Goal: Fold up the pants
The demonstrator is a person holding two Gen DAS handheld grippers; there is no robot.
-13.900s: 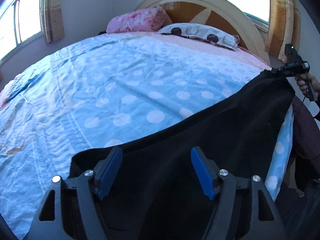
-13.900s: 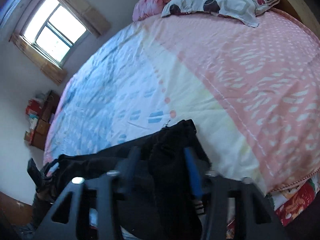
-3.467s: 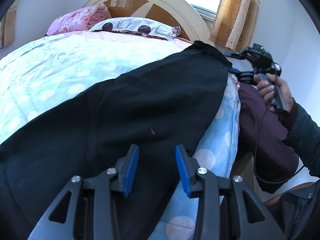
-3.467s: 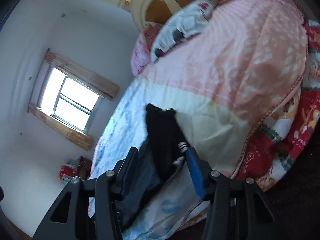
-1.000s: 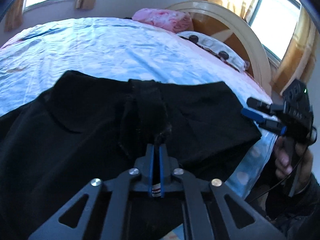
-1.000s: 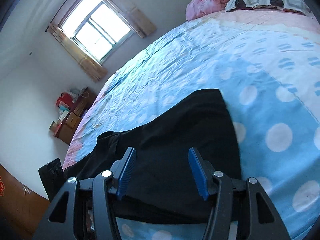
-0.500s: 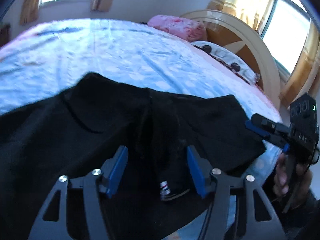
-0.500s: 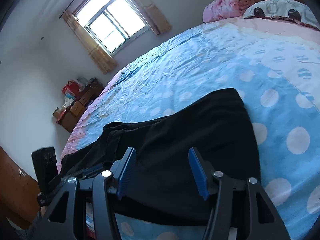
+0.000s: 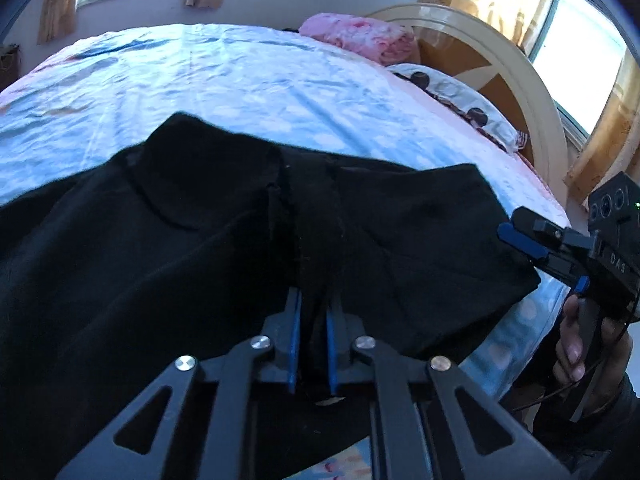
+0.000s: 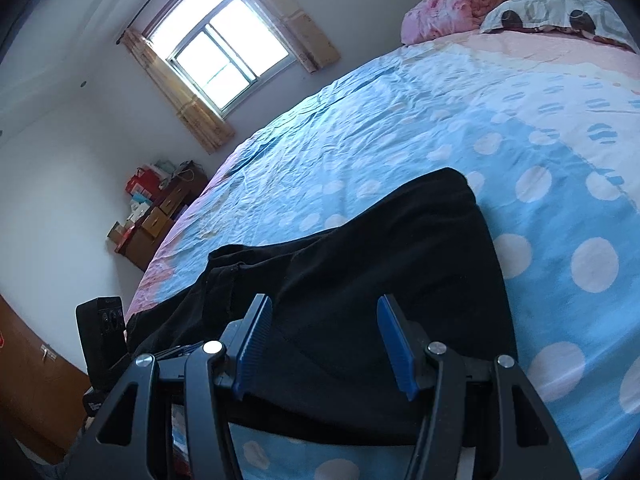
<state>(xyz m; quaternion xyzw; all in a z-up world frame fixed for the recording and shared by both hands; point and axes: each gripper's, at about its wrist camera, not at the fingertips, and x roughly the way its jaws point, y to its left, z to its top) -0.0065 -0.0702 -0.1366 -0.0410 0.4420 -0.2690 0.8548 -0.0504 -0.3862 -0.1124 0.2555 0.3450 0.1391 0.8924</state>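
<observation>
Black pants lie folded along the near edge of a blue polka-dot bed; they also show in the right wrist view. My left gripper is shut on a thick bunched fold of the pants near their middle. My right gripper is open and empty, hovering over the right end of the pants; it also shows at the right of the left wrist view, beside the pants' right corner.
The bedspread stretches far behind the pants. Two pillows and a curved headboard are at the far end. A cabinet with boxes stands by the wall under a window.
My left gripper opened half a second ago and has now closed again on the bunched fold of the pants. My right gripper stays open over the right end.
</observation>
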